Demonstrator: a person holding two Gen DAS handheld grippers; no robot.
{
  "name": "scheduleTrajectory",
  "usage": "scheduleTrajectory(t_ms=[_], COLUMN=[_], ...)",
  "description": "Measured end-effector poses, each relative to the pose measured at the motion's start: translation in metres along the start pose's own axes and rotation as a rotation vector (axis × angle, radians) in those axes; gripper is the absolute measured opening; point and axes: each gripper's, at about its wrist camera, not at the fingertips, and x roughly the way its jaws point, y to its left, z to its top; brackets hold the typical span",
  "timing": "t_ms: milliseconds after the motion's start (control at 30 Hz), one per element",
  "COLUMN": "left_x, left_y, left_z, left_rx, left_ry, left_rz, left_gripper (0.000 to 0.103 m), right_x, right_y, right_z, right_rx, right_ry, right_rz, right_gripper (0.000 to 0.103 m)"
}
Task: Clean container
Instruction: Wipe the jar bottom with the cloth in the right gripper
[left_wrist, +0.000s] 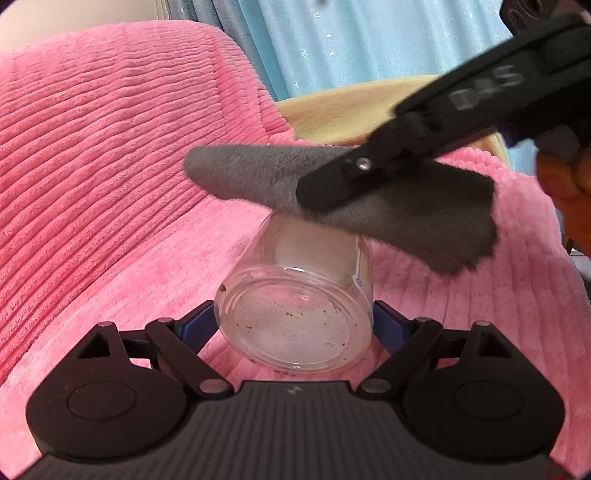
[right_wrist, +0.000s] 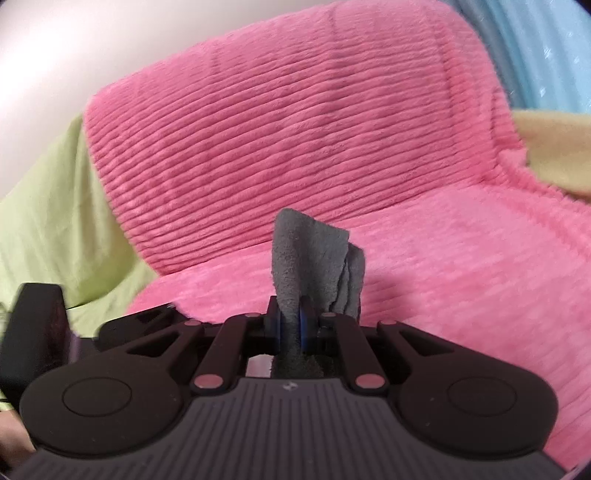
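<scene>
A clear plastic jar (left_wrist: 295, 306) lies on its side with its speckled, dirty bottom toward the left wrist camera. My left gripper (left_wrist: 293, 325) is shut on the jar, its blue pads (left_wrist: 197, 326) pressing both sides. A grey fluffy cloth (left_wrist: 406, 206) hangs over the jar's far end and touches its upper rim. My right gripper (left_wrist: 321, 192) reaches in from the upper right, shut on that cloth. In the right wrist view the grey cloth (right_wrist: 314, 258) sticks up from between the blue pads (right_wrist: 304, 328) of my right gripper (right_wrist: 293, 328). The jar is out of that view.
A pink ribbed blanket (left_wrist: 110, 166) covers the seat and backrest behind the jar. A yellow cloth (left_wrist: 351, 114) and blue curtain (left_wrist: 369, 44) lie beyond it. A light green sheet (right_wrist: 55, 221) lies left of the pink blanket. A hand (left_wrist: 565, 184) holds the right gripper.
</scene>
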Motion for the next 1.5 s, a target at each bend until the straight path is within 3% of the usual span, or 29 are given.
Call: scheduleTrajectory(t_ms=[133, 233, 367, 567, 633, 767, 833, 967, 1100, 1200, 1367, 1500], left_x=[-0.001, -0.002, -0.003, -0.003, -0.003, -0.003, -0.003, -0.002, -0.002, -0.002, 0.000, 0.001], left_y=[-0.001, -0.002, -0.006, -0.007, -0.008, -0.008, -0.008, -0.011, -0.015, -0.019, -0.019, -0.017], left_z=[-0.001, -0.002, -0.003, -0.003, -0.003, -0.002, -0.001, -0.001, -0.001, -0.001, -0.001, -0.001], left_rx=[0.000, 0.000, 0.011, 0.017, 0.021, 0.018, 0.010, 0.024, 0.046, 0.072, 0.066, 0.052], left_ry=[0.004, 0.004, 0.003, 0.001, 0.001, 0.003, 0.005, 0.004, 0.001, 0.003, 0.007, 0.011], left_rz=[0.006, 0.009, 0.014, 0.011, 0.011, 0.013, 0.015, 0.019, 0.025, 0.036, 0.035, 0.008], left_gripper=[0.089, 0.088, 0.088, 0.088, 0.088, 0.088, 0.088, 0.086, 0.086, 0.086, 0.086, 0.086], right_x=[0.004, 0.007, 0.008, 0.003, -0.003, -0.007, -0.002, 0.005, 0.002, -0.003, 0.006, 0.004], right_y=[0.006, 0.010, 0.011, 0.000, -0.003, -0.006, -0.002, -0.003, -0.008, -0.007, 0.008, -0.003], right_z=[-0.004, -0.005, -0.002, 0.003, 0.002, -0.003, -0.004, 0.003, 0.007, 0.005, 0.004, 0.009], right_rx=[0.013, 0.011, 0.001, -0.016, 0.005, 0.067, 0.061, 0.078, 0.059, 0.070, 0.033, 0.058], right_ry=[0.054, 0.063, 0.036, 0.014, 0.041, 0.096, 0.096, 0.045, -0.004, 0.013, 0.055, 0.003], right_rz=[0.138, 0.166, 0.138, -0.003, 0.002, 0.126, 0.146, 0.125, -0.010, 0.008, 0.136, 0.039], right_gripper=[0.008, 0.008, 0.007, 0.007, 0.008, 0.008, 0.008, 0.006, 0.007, 0.008, 0.007, 0.006])
